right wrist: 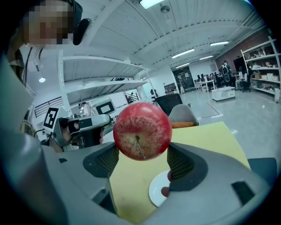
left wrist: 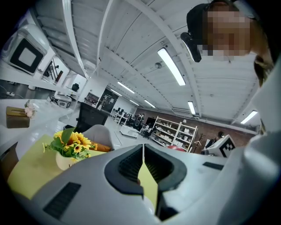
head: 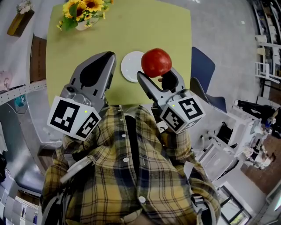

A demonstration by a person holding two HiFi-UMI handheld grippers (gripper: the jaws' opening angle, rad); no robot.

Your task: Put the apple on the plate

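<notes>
Left of centre, your left tongs (head: 106, 59) are pressed together and empty; leave them out of it. At centre, your right tongs (head: 154, 75) clamp the apple (head: 156, 62) above the bench (head: 167, 26). Carry it left over the white plate (head: 131, 67), lower until it touches, then ease the tongs apart slowly so it doesn't roll.

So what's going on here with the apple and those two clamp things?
A person in a plaid shirt holds a gripper in each hand over a yellow-green table. The right gripper is clamped on a red apple, held in the air beside a small white plate, not yet on it. The left gripper is shut with nothing in it. Sunflowers stand at the far end.
</notes>
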